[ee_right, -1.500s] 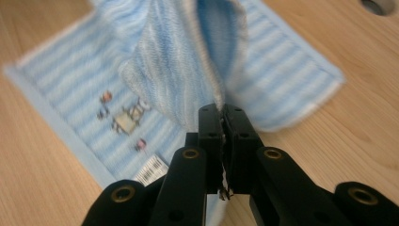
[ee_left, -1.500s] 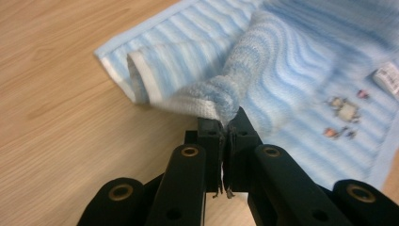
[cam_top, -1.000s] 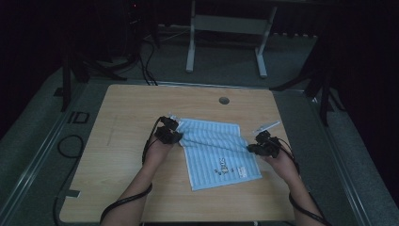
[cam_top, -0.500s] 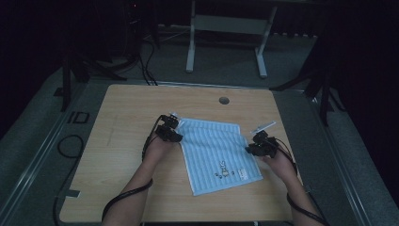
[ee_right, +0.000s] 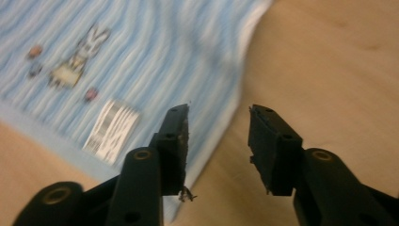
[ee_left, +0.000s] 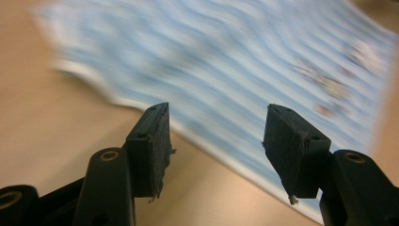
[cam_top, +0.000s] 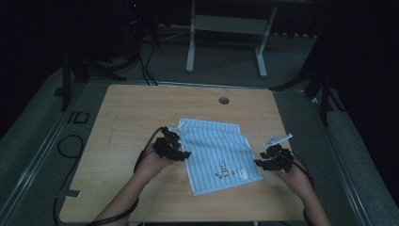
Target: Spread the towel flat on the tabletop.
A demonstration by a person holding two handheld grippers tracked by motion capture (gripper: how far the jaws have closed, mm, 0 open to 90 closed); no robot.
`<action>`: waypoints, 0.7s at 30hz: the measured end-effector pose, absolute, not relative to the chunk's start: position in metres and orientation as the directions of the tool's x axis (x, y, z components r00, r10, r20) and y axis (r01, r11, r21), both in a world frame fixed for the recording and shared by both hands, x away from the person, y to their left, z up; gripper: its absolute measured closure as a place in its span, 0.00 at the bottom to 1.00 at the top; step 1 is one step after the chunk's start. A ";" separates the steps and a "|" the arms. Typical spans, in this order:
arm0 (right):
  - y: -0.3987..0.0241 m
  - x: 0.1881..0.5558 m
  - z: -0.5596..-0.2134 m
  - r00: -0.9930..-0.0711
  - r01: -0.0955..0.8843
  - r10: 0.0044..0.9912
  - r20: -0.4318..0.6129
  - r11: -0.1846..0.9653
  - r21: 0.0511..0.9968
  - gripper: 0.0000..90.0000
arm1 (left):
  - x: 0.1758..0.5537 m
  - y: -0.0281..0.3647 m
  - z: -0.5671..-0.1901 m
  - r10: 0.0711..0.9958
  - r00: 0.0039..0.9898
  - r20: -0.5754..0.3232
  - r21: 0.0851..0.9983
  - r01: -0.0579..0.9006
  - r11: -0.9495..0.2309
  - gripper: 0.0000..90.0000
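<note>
A light blue striped towel (cam_top: 214, 153) with a small rabbit print (ee_right: 80, 56) and a white label (ee_right: 113, 129) lies flat on the wooden table (cam_top: 141, 108). My left gripper (cam_top: 184, 153) sits just off the towel's left edge. In the left gripper view the gripper (ee_left: 216, 113) is open, its jaws have just been opening, and nothing is between them; the blurred towel (ee_left: 226, 61) lies beyond. My right gripper (cam_top: 259, 162) is at the towel's right edge. In the right gripper view the gripper (ee_right: 219, 110) is open too, has just been opening, and holds nothing, hanging over the towel's border (ee_right: 221, 127).
A round cable hole (cam_top: 224, 100) sits near the table's far edge. A black cable (cam_top: 70, 146) loops on the floor left of the table. A metal stand (cam_top: 226, 23) is behind the table. Bare wood surrounds the towel on all sides.
Both grippers have let go of the towel's edges, opened their jaws and drawn back toward the person. The towel now rests flat, a bit nearer the front.
</note>
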State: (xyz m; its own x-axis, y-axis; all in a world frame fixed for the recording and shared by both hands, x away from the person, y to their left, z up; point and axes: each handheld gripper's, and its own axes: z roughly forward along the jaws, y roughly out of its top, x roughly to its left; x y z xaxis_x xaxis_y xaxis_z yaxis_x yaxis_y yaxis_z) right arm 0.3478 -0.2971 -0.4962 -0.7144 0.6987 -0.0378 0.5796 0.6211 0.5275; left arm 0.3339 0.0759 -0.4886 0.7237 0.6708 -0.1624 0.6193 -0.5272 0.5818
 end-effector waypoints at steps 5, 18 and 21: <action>-0.295 0.333 -0.519 -0.724 0.587 0.688 -0.042 0.647 0.486 0.58 | 0.311 0.053 -0.509 0.614 0.772 -0.167 0.558 0.587 -0.587 0.45; -0.291 0.325 -0.528 -0.737 0.600 0.676 0.000 0.655 0.459 0.75 | 0.296 0.022 -0.531 0.535 0.844 -0.019 0.455 0.484 -0.747 0.47; -0.286 0.322 -0.527 -0.752 0.588 0.659 -0.002 0.673 0.449 0.91 | 0.294 0.021 -0.530 0.519 0.855 -0.014 0.466 0.465 -0.753 0.66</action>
State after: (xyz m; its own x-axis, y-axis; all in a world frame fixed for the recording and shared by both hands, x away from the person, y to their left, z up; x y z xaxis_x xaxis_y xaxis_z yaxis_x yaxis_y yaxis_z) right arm 0.3220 -0.2861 -0.5270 -0.7520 0.6592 -0.0024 0.5881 0.6726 0.4492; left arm 0.2939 0.0212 -0.5302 0.8547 0.5189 -0.0145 0.4648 -0.7527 0.4662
